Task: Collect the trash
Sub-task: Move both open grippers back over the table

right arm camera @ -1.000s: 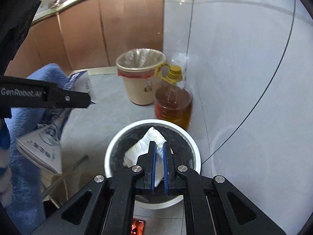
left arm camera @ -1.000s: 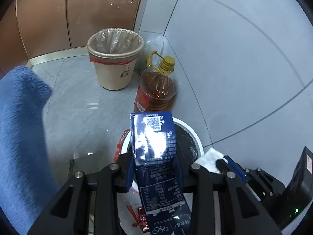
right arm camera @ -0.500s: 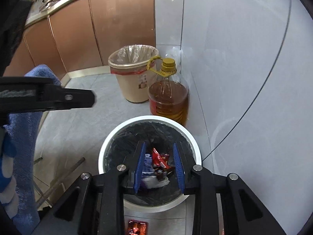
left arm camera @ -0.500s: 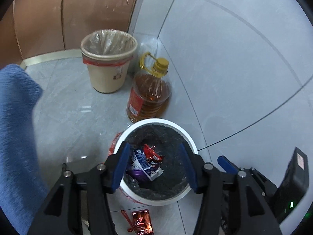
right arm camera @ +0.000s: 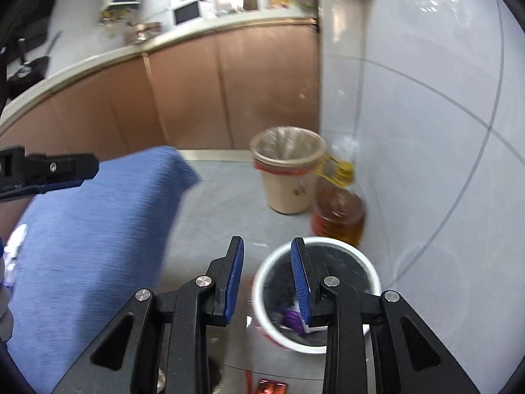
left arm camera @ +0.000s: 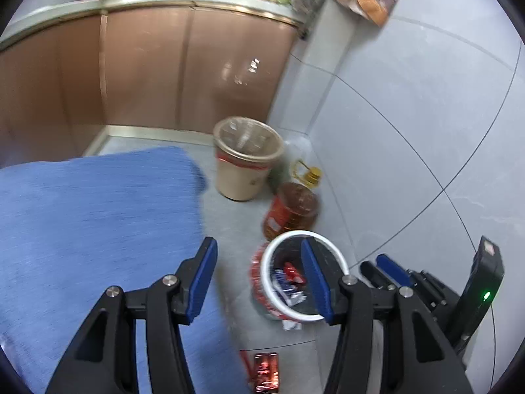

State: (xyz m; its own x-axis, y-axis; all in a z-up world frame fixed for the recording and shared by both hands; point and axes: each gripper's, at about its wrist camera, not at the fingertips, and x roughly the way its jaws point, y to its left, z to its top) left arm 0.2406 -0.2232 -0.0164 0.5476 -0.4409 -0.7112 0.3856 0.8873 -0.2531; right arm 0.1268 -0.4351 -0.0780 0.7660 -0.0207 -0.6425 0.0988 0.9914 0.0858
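- The left gripper [left arm camera: 259, 259] hangs with its fingers wide apart and nothing between them; in its own view it sits at lower centre, with the white-rimmed bin [left arm camera: 279, 305] behind its right finger.
- The right gripper [right arm camera: 267, 259] also has its fingers apart, though less widely, and holds nothing; it hangs at lower centre of its view, its right finger over the bin [right arm camera: 372, 271].
- Trash already lies inside the bin: a red wrapper and blue-and-white packaging [left arm camera: 288, 282] show in the left view, and a purple scrap [right arm camera: 292, 318] in the right view.
- Some pieces remain on the floor: a red shiny wrapper [left arm camera: 266, 372] at the bottom centre of the left view, just below the bin, and a small white scrap [left arm camera: 292, 325] touching the bin's near side.
- A crumpled white object [right arm camera: 14, 246] rests on the blue cloth [right arm camera: 95, 229] at the left edge of the right view; whether it is trash I cannot tell.
- Judged from this, the task is partly done: 2 or more pieces are in, and at least 2 floor pieces remain.
- The beige lined bin [left arm camera: 246, 161] and oil bottle [left arm camera: 292, 208] stand beyond, mid-frame.
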